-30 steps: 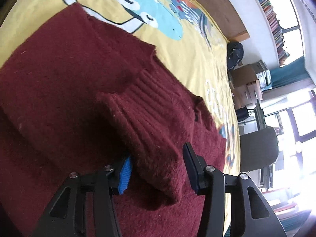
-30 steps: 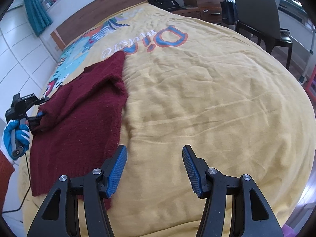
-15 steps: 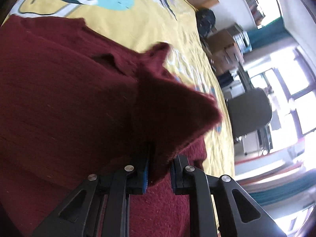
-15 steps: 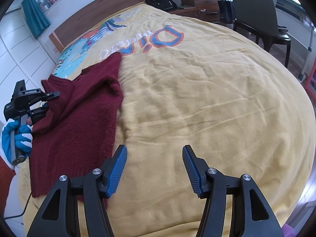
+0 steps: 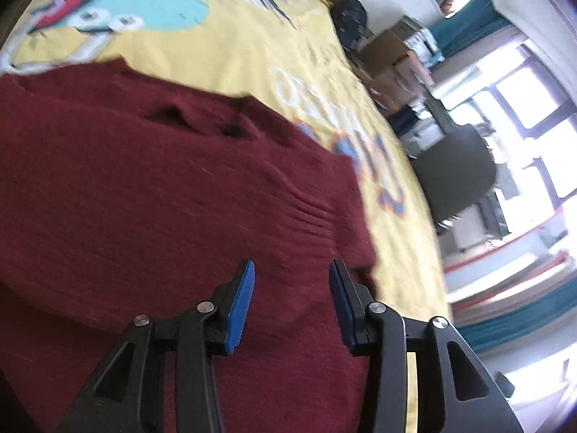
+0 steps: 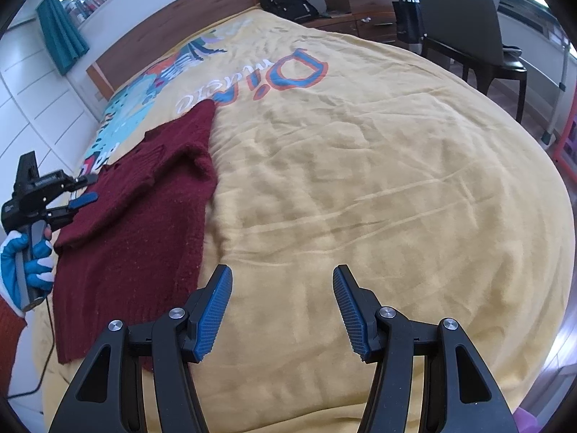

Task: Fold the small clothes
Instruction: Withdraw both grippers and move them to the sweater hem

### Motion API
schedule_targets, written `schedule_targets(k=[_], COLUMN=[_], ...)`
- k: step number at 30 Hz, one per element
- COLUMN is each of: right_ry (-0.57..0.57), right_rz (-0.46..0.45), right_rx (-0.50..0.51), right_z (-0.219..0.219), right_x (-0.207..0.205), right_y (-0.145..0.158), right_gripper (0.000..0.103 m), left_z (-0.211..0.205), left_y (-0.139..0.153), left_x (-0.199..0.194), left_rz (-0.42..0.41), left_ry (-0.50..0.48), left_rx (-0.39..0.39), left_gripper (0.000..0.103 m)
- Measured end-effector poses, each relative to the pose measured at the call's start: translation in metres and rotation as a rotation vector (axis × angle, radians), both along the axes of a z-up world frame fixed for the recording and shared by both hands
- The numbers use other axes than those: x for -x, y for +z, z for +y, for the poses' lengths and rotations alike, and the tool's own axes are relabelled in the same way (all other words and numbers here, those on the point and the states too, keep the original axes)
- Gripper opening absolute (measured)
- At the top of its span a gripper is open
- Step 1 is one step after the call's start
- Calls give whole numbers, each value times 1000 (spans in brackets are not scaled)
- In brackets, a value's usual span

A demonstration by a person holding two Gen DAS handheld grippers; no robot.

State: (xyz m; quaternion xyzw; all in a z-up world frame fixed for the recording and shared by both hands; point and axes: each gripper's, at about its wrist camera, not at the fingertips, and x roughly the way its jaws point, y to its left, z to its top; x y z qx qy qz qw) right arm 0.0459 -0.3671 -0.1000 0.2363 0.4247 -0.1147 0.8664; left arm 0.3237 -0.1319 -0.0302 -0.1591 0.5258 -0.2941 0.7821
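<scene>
Two grippers show over a bed (image 6: 360, 166) with a yellow printed cover. One dark red sweater (image 6: 144, 195) lies spread on the left part of the bed, a sleeve folded across its body with the ribbed cuff (image 5: 313, 213) lying on top near the right edge of the knit. The left gripper (image 5: 290, 285) hangs just above the sweater and points down at it at a slant; its blue-padded fingers (image 5: 239, 299) have just been opening and now stand apart, released, with nothing between them but the knit lying flat below. From the right wrist view the same left gripper (image 6: 84, 189) sits at the sweater's left edge, near the shoulder, its fingers spread just over the fabric, and it is held by a hand (image 6: 25, 267) in a blue and white glove wrapped around the grip, with a red sleeve (image 6: 9, 328) below the wrist and a thin cable (image 6: 43, 361) hanging down off the side of the bed. The right gripper (image 6: 283, 310) hovers over bare yellow cover beside the sweater's lower hem, tilted downward, well apart from the left one; its fingers (image 6: 214, 310) are spread and hold nothing. Beyond the bed stand a wooden headboard (image 6: 173, 25), a black backpack (image 6: 288, 0), a set of drawers (image 6: 368, 3) and a dark chair (image 6: 461, 14). The left wrist view is blurred.
</scene>
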Motion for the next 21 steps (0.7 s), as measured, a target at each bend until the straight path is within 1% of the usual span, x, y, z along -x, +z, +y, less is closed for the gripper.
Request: schedule_targets(k=[2, 5, 6, 9, 11, 13, 15, 18, 21], right_ry=[1, 5, 6, 7, 7, 6, 7, 16, 28], right_rz=[1, 4, 6, 5, 1, -5, -15, -27, -43], right_rx=[-2, -1, -1, 1, 3, 5, 9, 15, 22], right_z=[1, 3, 3, 4, 5, 6, 8, 12, 18], right_x=[0, -1, -1, -2, -1, -1, 0, 1, 2], right_y=[0, -1, -1, 0, 2, 5, 10, 17, 25], right_gripper=[60, 60, 60, 60, 60, 60, 60, 60, 60], left_z=[7, 17, 13, -1, -11, -16, -18, -12, 8], left_y=[-5, -22, -29, -44, -46, -45, -39, -25, -13], left_x=[2, 8, 13, 28, 38, 44, 49, 56, 72], left_rz=[-25, -32, -34, -53, -68, -69, -79, -107, -150], left_ry=[29, 51, 46, 14, -16, -41, -65, -72, -66], left_rx=[-74, -171, -205, -270, -282, -263, -243, -231, -235], left_gripper=[38, 38, 38, 38, 39, 39, 39, 39, 39])
